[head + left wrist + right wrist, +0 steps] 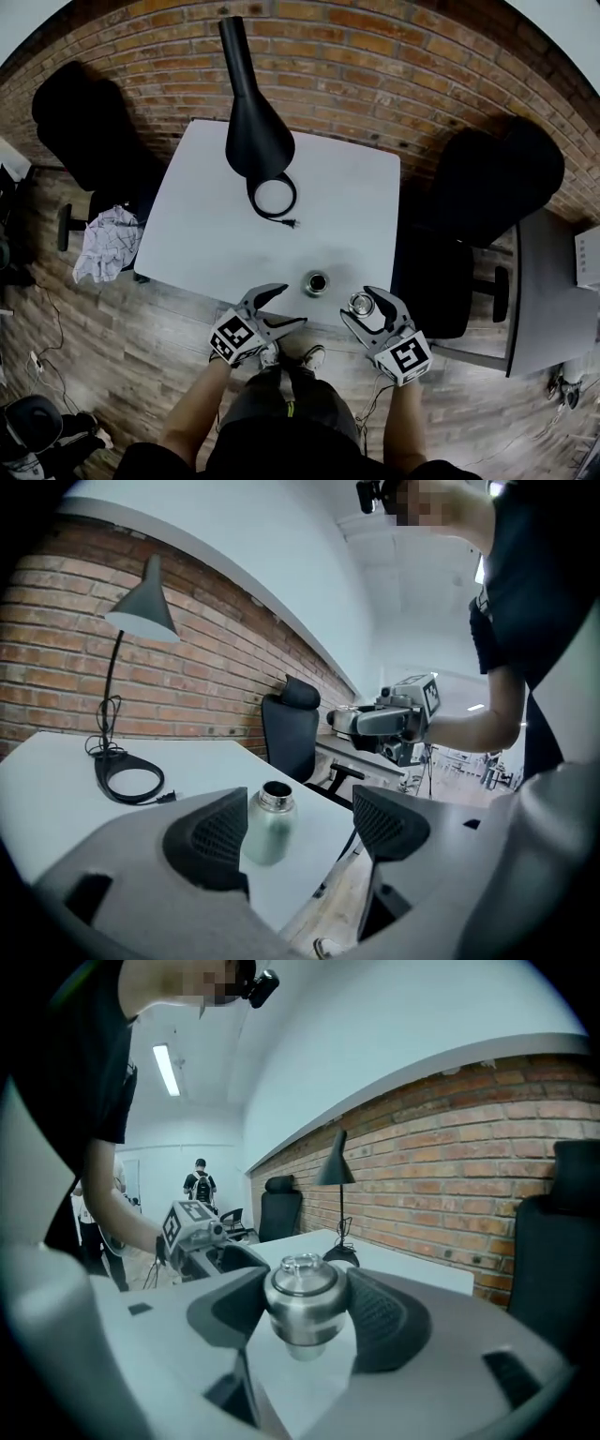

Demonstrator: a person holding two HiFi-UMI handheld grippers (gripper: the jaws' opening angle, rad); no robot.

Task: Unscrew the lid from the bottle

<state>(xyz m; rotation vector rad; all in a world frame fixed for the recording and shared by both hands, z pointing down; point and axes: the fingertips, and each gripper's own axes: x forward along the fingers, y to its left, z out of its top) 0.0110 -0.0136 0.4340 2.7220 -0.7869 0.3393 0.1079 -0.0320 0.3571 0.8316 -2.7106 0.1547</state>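
Right tool (305, 1309) grips the lid (302, 1297); left tool (302, 829) gapes wide near open bottle (267, 825); lamp (255, 122) well behind.

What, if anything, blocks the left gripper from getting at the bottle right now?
Probably nothing, so yes: the left gripper is open, the bottle stands just ahead near the table edge, and the right gripper holds the lid aside.

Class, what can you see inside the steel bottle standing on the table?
Only a dark open mouth shows on the bottle; its lid is off, clamped in the right gripper. Its walls hide any contents.
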